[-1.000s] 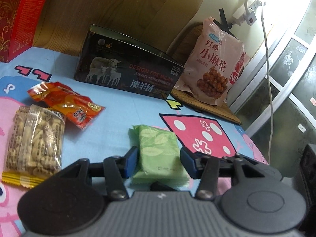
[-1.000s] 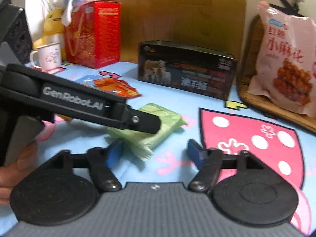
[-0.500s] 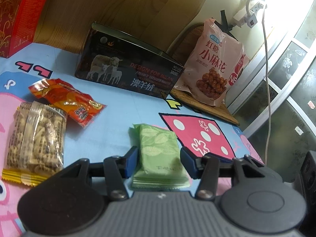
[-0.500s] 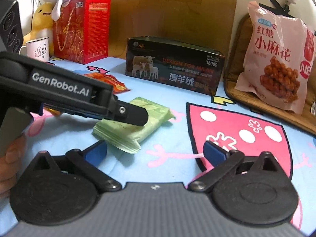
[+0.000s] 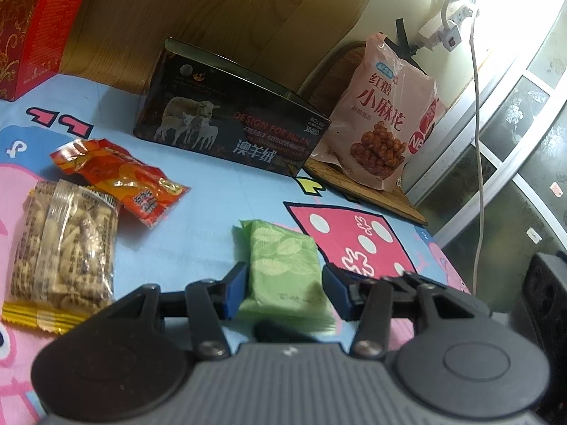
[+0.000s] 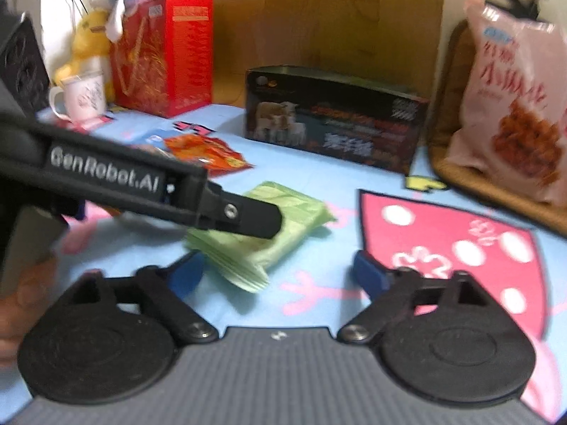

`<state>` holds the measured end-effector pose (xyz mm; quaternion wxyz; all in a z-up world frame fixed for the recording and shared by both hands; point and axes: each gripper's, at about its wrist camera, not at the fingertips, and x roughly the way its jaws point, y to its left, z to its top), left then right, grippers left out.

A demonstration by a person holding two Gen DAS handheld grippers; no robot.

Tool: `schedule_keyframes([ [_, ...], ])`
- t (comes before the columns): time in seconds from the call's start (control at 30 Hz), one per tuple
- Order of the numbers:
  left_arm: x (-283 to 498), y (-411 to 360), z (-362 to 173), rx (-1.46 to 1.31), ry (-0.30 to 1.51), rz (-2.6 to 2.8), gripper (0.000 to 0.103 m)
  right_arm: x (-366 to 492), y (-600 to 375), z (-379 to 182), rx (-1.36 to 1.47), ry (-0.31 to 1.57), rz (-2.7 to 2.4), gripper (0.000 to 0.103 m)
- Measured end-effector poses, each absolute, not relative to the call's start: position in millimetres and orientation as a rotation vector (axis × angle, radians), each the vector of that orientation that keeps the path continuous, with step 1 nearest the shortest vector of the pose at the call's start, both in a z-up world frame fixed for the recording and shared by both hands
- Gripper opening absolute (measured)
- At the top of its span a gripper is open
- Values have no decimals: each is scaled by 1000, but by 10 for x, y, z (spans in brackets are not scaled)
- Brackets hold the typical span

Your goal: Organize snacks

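Observation:
A green snack packet (image 5: 283,265) lies flat on the blue cartoon cloth. My left gripper (image 5: 283,288) straddles its near half, a blue pad close on each side; the jaws look closed against it. The packet also shows in the right wrist view (image 6: 273,233), part hidden by the left gripper's body (image 6: 141,184). My right gripper (image 6: 280,272) is open and empty just right of the packet. An orange-red snack packet (image 5: 120,177) and a clear pack of beige biscuits (image 5: 63,244) lie to the left.
A dark open box with sheep print (image 5: 230,131) stands at the back. A pink bag of twists (image 5: 386,124) leans on a wooden board (image 5: 372,191). A red gift bag (image 6: 163,53), a mug (image 6: 83,97) and plush toys (image 6: 88,42) stand far left.
My left gripper stays over the green packet. My right gripper opened wider half a second ago, then narrowed a little, and its view shifted left and back.

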<state>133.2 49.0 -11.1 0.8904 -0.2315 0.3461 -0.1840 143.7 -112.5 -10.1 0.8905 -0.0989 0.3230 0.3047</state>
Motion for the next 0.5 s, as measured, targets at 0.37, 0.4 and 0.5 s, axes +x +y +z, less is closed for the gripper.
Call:
schedule_keyframes([
  [0.37,1379,558,377,-445,620,-370,47,1423,-1002,252,-216,523,704,48],
  [0.4,1444,572,469,-434,605,-366,47,1475,-991,322,-218,494,707,48],
  [0.5,1773,633,746,-418,569,-336,48,1785,-920,515,-214,423,707,48],
])
